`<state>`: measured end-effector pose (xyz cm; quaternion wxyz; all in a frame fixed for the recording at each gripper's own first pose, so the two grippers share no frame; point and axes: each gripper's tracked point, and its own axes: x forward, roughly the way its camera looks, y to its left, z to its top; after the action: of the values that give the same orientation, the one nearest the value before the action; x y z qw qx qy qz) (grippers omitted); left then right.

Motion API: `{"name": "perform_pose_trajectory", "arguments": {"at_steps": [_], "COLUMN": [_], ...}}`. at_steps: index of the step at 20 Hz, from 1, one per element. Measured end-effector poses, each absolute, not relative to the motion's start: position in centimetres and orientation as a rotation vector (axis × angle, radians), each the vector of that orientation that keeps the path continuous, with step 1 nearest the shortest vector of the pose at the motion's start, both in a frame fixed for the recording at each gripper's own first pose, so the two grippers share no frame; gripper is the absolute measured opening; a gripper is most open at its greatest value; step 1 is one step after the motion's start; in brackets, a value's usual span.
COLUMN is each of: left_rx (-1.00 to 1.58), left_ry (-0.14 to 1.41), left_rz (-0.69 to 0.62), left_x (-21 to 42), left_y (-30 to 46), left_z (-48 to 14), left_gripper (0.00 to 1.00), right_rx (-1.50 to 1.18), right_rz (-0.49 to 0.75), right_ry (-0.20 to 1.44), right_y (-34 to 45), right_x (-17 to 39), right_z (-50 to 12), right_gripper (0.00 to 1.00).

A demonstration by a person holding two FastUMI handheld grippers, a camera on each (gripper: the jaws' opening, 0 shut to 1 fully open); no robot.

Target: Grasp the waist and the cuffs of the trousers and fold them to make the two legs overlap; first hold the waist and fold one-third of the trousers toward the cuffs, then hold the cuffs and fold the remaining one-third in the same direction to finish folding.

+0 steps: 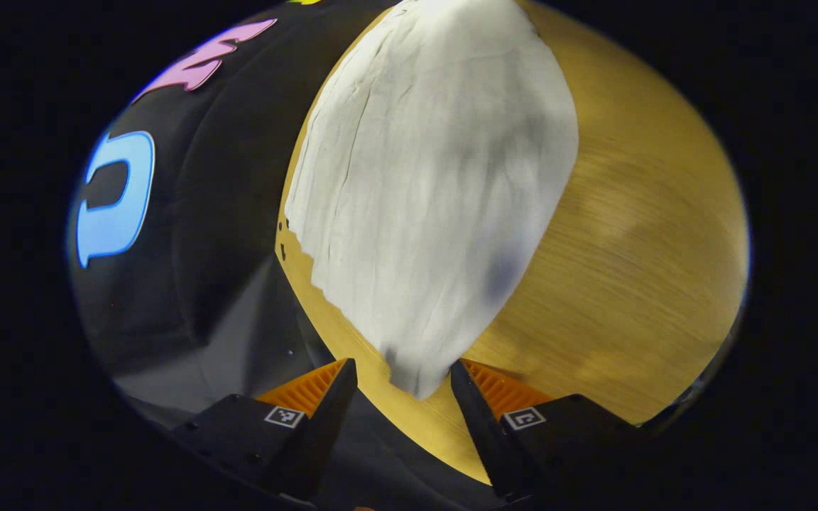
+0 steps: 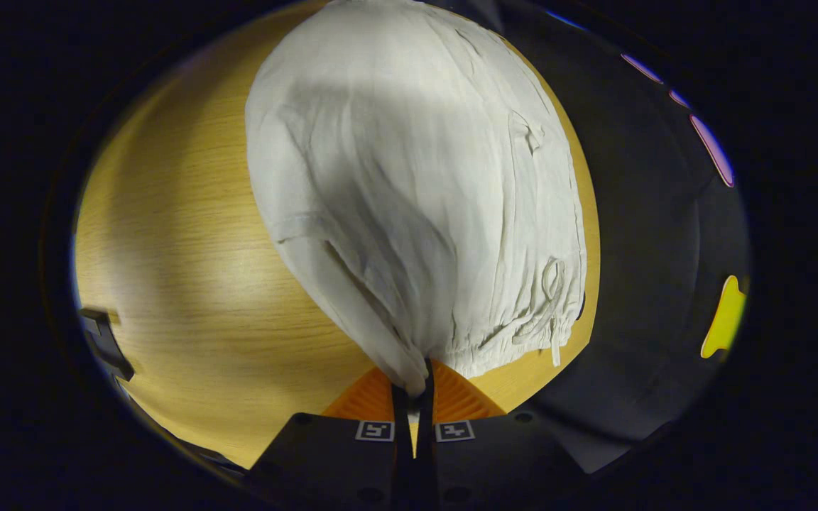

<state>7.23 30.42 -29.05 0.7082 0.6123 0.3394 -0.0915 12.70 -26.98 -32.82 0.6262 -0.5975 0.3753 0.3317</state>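
- While the right gripper (image 2: 413, 383) is clenched on a pinch of cloth at the drawstring waist, low in the centre of the right gripper view, the crumpled off-white linen trousers (image 2: 409, 206) are seen spread up the frame across a pale oak-grained wooden table (image 2: 189, 284).
- In the left gripper view, the left gripper (image 1: 403, 380) is held released, its jaws standing apart on either side of a narrow corner of the garment that points down at the bottom centre; the cloth lies between the fingers but is not pressed by them.
- Whether that corner is a cuff cannot be told from these pictures.
- A lopsided fold is judged the main risk: with only one end pinched, a lift could drag the trousers sideways so that the legs fail to overlap.
- The thin pinch at the waist may also slip, the fabric being loose and wrinkled, and the dangling white drawstring (image 2: 551, 312) at the lower right of the garment could be trapped inside a fold.
- The table edge runs close beside the cloth, at left in the left gripper view and at right in the right gripper view, so a tug that way could pull fabric over it.
- Beyond the table, a black cloth booth wall (image 2: 650, 234) closes off the room.
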Motion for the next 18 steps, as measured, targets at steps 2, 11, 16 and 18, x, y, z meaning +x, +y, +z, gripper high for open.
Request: {"name": "perform_pose_trajectory", "arguments": {"at_steps": [2, 11, 16, 18], "left_rx": [1.398, 1.378, 1.29, 1.238], "left_ry": [0.746, 0.775, 0.81, 0.808], "left_rz": [-0.238, -0.128, -0.072, -0.03], "left_x": [8.9, 9.9, 10.2, 10.1], "left_y": [30.1, 29.4, 29.9, 30.1], "left_z": [-29.6, -30.7, -30.5, -29.9], "left_gripper": [0.76, 0.07, 0.05, 0.05], "right_rx": [-1.378, -1.431, -1.488, -1.487], "right_rz": [0.767, 0.732, 0.68, 0.656], "right_ry": [0.849, 0.794, 0.767, 0.767], "right_y": [-26.9, -27.0, -27.5, -27.5], "right_x": [12.7, 12.8, 13.1, 13.3], "right_z": [-32.8, -32.7, -32.6, -32.1], "right_gripper": [0.06, 0.06, 0.06, 0.06]}}
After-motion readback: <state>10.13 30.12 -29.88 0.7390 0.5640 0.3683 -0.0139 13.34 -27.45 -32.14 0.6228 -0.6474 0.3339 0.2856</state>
